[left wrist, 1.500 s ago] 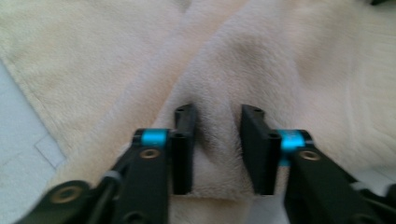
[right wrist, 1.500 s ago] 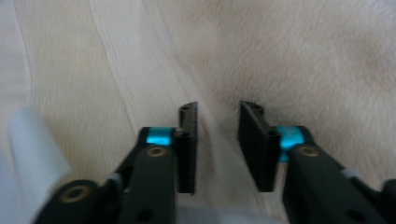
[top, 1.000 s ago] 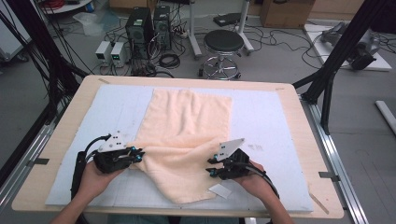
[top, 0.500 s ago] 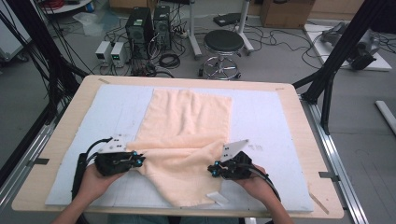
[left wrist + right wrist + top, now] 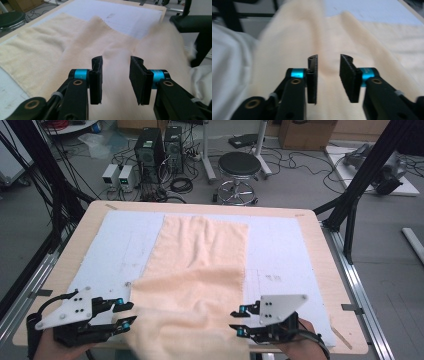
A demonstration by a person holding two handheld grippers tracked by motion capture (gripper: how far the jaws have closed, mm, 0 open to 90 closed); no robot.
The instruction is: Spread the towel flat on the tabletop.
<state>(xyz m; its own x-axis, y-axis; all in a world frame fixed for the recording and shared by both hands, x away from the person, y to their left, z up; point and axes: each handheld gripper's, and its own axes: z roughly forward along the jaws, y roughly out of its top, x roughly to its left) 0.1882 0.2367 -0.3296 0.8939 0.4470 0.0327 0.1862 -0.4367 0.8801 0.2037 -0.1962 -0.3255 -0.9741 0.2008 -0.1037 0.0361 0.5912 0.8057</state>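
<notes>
A pale peach towel (image 5: 200,265) lies lengthwise down the middle of the bench (image 5: 320,250), on a light blue mat (image 5: 280,245). Its far part is spread flat, while its near end is bunched and blurred at the near edge of the bench, between the two tools.

The left tool (image 5: 127,315) sits at the near left, its tips just beside the left edge of the bunched near end. In the left gripper view the left tool (image 5: 116,80) has its jaws spread, with nothing between them; the towel (image 5: 75,45) lies under and beyond them, blurred toward the right.

The right tool (image 5: 239,321) sits at the near right, its tips pointing left at the towel's right edge, just beside it. In the right gripper view the right tool (image 5: 328,78) also has its jaws spread with an empty gap, the towel (image 5: 352,40) rumpled below and beyond.
</notes>
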